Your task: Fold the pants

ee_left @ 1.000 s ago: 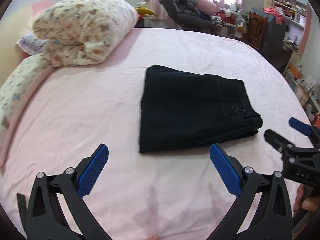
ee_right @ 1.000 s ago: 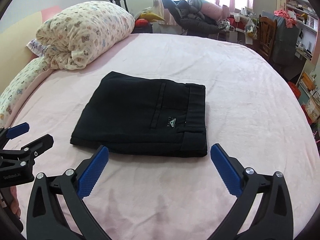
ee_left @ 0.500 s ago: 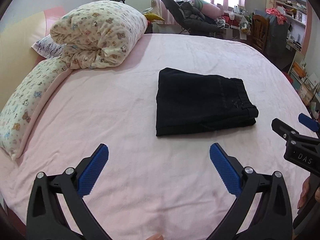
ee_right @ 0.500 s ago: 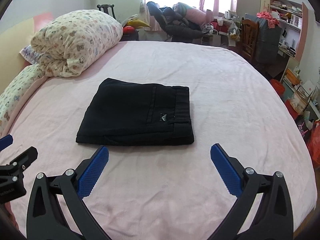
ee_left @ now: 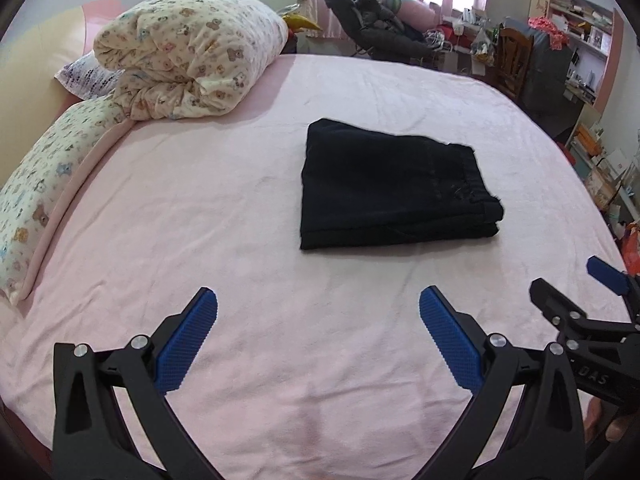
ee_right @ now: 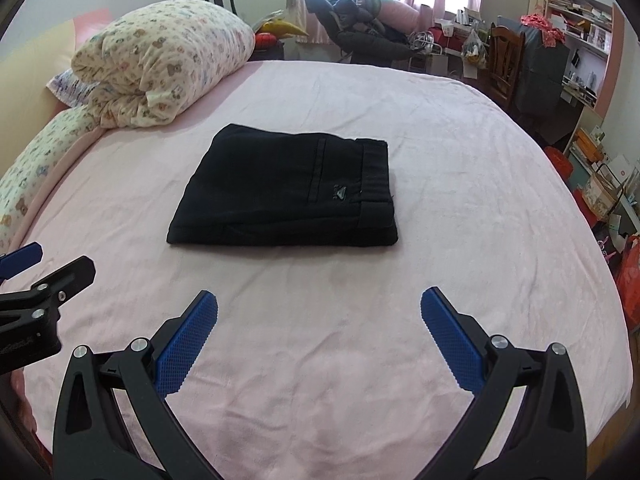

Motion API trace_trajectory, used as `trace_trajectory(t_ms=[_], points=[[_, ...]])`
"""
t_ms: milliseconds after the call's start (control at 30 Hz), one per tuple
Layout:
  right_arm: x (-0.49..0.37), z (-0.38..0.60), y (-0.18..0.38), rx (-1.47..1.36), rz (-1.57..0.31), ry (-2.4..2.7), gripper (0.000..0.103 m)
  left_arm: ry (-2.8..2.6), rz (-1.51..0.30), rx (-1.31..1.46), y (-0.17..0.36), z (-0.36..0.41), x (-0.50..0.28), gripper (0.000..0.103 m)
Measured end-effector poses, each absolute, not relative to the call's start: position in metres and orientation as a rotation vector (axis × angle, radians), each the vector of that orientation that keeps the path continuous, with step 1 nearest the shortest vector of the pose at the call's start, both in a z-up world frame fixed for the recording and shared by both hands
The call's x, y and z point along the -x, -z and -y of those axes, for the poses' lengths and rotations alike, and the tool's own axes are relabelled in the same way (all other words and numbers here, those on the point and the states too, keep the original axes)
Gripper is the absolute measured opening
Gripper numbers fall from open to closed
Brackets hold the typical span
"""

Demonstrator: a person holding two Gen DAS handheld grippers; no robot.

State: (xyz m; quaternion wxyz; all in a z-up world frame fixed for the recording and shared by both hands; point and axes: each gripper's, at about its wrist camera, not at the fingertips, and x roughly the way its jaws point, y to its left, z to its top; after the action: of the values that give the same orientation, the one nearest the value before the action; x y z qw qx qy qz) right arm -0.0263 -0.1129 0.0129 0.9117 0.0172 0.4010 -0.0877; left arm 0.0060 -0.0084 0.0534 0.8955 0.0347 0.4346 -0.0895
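Note:
The black pants (ee_left: 392, 188) lie folded into a flat rectangle in the middle of the pink bed (ee_left: 240, 208). In the right wrist view the pants (ee_right: 288, 192) show a small logo and the waistband on the right. My left gripper (ee_left: 318, 312) is open and empty, held above the bed short of the pants. My right gripper (ee_right: 319, 312) is open and empty too, also short of the pants. The right gripper shows at the right edge of the left wrist view (ee_left: 576, 292); the left gripper shows at the left edge of the right wrist view (ee_right: 48, 272).
A rolled floral quilt (ee_left: 188, 52) and a long floral pillow (ee_left: 44, 176) lie at the bed's far left. Beyond the bed stand a chair heaped with dark clothes (ee_left: 376, 28), a wooden chair (ee_left: 514, 60) and cluttered shelves (ee_left: 580, 24).
Both grippers have drawn back and up from the pants, which now look smaller and farther away. The pants have not moved. Both grippers stay open.

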Motion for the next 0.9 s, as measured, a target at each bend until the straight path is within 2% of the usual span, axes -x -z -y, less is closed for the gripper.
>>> trace_trajectory(t_ms=[900], points=[[0.030, 0.107, -0.009, -0.019, -0.838, 0.167, 0.102, 0.151, -0.949, -0.107, -0.040, 0.014, -0.010, 0.101]])
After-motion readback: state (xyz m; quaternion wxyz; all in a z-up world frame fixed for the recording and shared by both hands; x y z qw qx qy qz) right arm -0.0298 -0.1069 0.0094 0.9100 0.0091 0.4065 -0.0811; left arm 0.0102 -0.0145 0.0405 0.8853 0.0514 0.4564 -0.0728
